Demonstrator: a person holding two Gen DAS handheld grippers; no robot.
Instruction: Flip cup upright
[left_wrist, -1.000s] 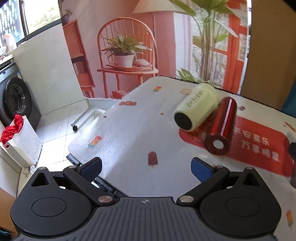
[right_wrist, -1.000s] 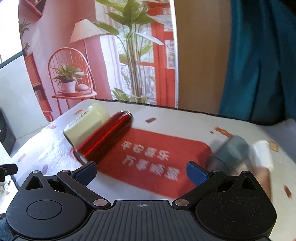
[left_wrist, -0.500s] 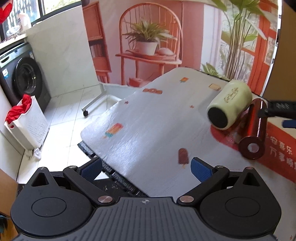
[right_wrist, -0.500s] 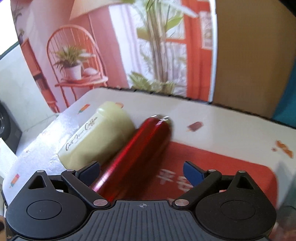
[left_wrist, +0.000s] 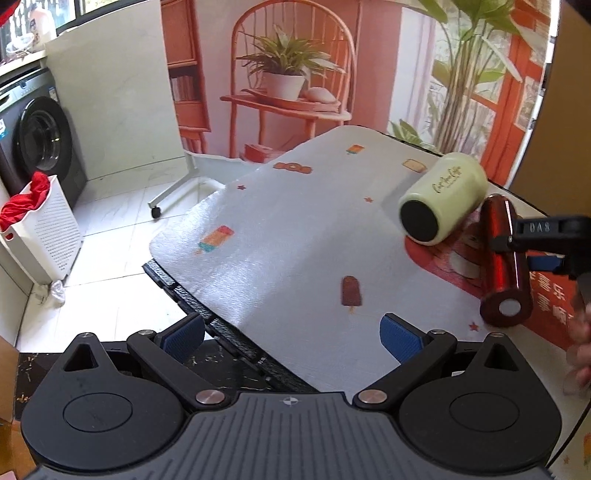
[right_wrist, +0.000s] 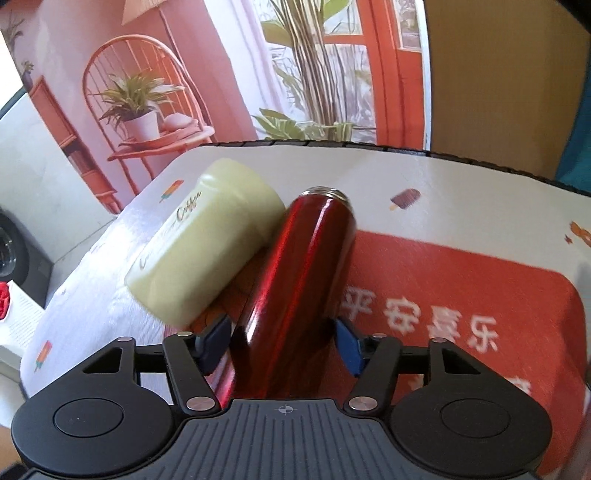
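A glossy red cup (right_wrist: 295, 280) lies on its side on the table, its metal-rimmed mouth pointing away from me; it also shows in the left wrist view (left_wrist: 503, 258). My right gripper (right_wrist: 282, 341) straddles its body with both blue pads (right_wrist: 347, 345) close against its sides, closing on it. A pale green cup (right_wrist: 207, 240) lies on its side touching the red one's left; it also shows in the left wrist view (left_wrist: 443, 199). My left gripper (left_wrist: 291, 332) is open and empty near the table's front left corner.
The table cover (left_wrist: 288, 236) is white with popsicle prints and a red patch (right_wrist: 461, 295) with white characters. A white laundry basket (left_wrist: 40, 236) and a washing machine (left_wrist: 37, 144) stand on the floor to the left. A printed backdrop hangs behind the table.
My right gripper has moved forward and down over the red cup, and its jaws have narrowed around it. My left gripper has drifted back and left; the cups have not moved.
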